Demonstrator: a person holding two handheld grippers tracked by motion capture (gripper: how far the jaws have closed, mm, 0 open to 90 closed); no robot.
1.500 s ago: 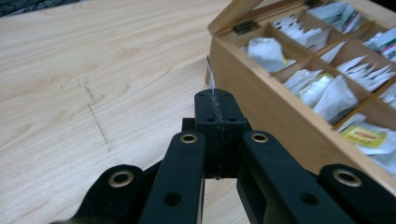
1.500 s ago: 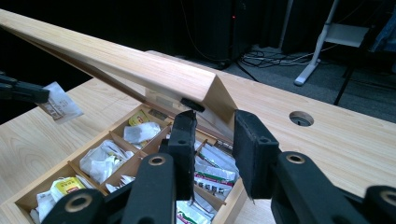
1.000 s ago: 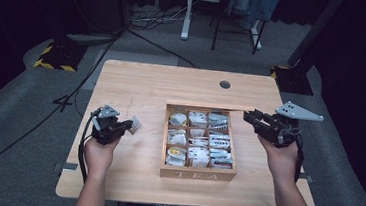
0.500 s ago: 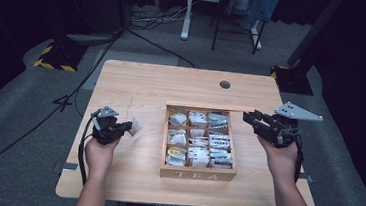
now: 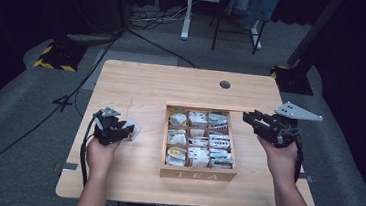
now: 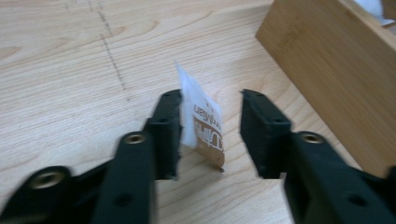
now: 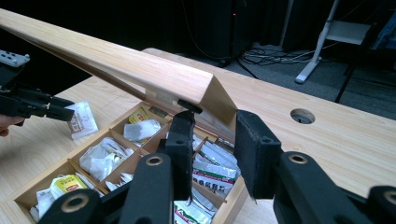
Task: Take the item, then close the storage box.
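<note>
White-and-brown paper tea sachet [image 6: 201, 122] sits between left gripper [image 6: 210, 133]'s just-opening jaws, released; right gripper [image 7: 212, 154] clamps wooden box lid [image 7: 140, 70]. Risk: a slipping grip drops the lid shut.

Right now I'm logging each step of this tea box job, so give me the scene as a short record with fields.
table: light wooden table
box: wooden tea box, marked TEA, compartments full of tea bags
lid: box lid raised, its edge between the right claw's jaws
right claw: right claw at the box's right side, shut on the lid
left claw: left claw left of the box, jaws just opened
sachet: tea sachet between the left jaws, leaning on one, clear of the other
</note>
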